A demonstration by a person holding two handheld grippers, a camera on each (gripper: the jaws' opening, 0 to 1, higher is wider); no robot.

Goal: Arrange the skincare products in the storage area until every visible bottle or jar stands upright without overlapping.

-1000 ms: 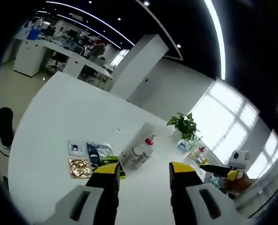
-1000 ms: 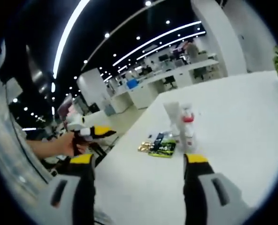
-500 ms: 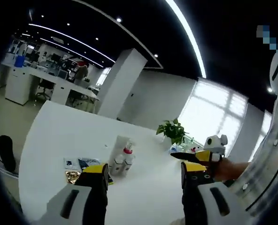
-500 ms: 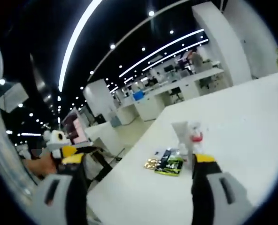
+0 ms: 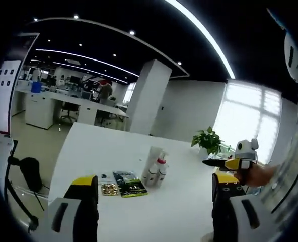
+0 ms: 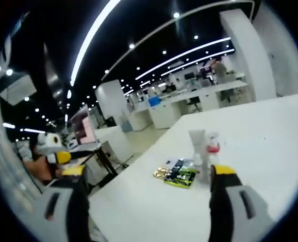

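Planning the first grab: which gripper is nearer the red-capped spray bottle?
Hard to call; perhaps right. In its view the spray bottle stands just above the right gripper; the left gripper looks similarly short.

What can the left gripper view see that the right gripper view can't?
Seen in the left gripper view and not the other: a potted plant by bright windows, with the right gripper reaching in from the right, held by a hand.

Seen in the right gripper view and not the other: the left gripper at the left edge, and a dark-legged stand beside the table.

Both share the white table, the upright tube and red-topped spray bottle beside it, the flat packets, and the office desks behind.
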